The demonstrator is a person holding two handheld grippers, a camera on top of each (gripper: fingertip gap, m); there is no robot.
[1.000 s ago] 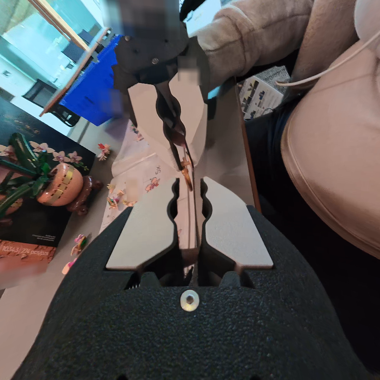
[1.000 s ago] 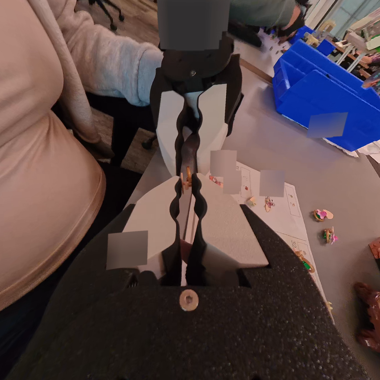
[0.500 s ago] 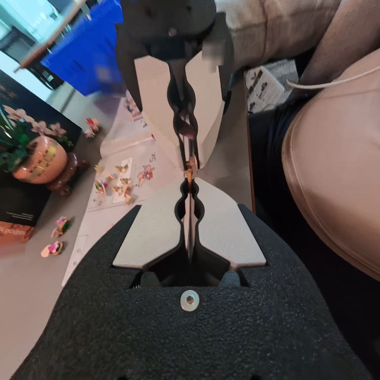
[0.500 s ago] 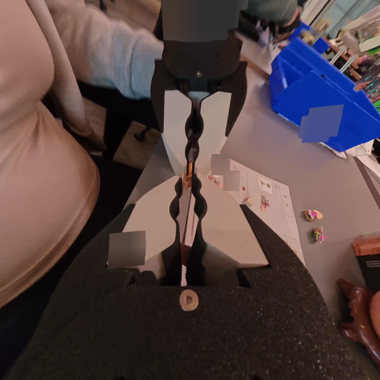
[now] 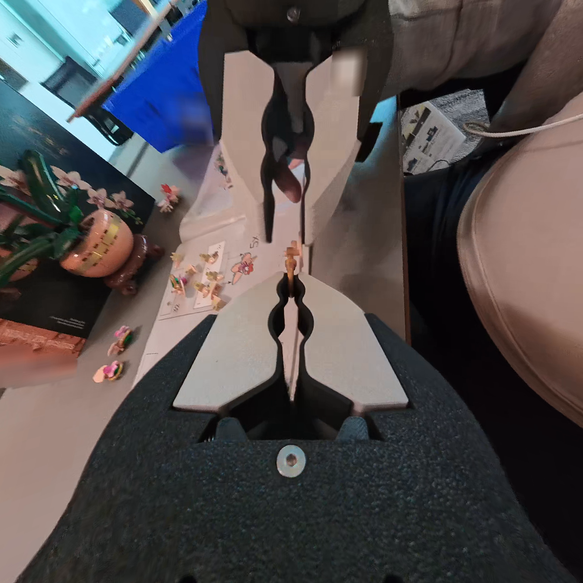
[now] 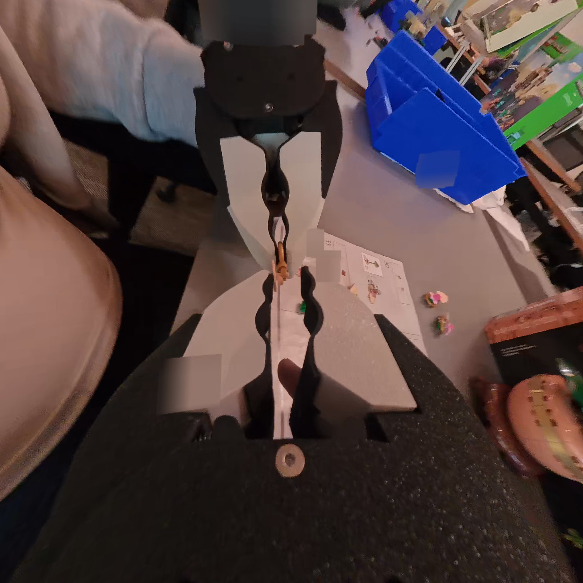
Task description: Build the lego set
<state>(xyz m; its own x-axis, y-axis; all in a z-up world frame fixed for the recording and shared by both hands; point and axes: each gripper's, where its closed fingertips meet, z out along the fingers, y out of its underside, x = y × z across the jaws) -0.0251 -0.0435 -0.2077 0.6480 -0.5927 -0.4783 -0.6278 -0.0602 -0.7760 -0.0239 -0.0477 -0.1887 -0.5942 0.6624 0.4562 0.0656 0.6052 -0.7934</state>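
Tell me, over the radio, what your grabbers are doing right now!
Left gripper shut on tan lego piece. Right gripper jaws open, just off it. Nothing between them.

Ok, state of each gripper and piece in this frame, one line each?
left gripper: shut on the tan piece.
right gripper: open, fingers apart.
tan piece: held at the left gripper's tips, between the two grippers, off the table.
instruction booklet: lying open on the table.
orchid pot: upright.
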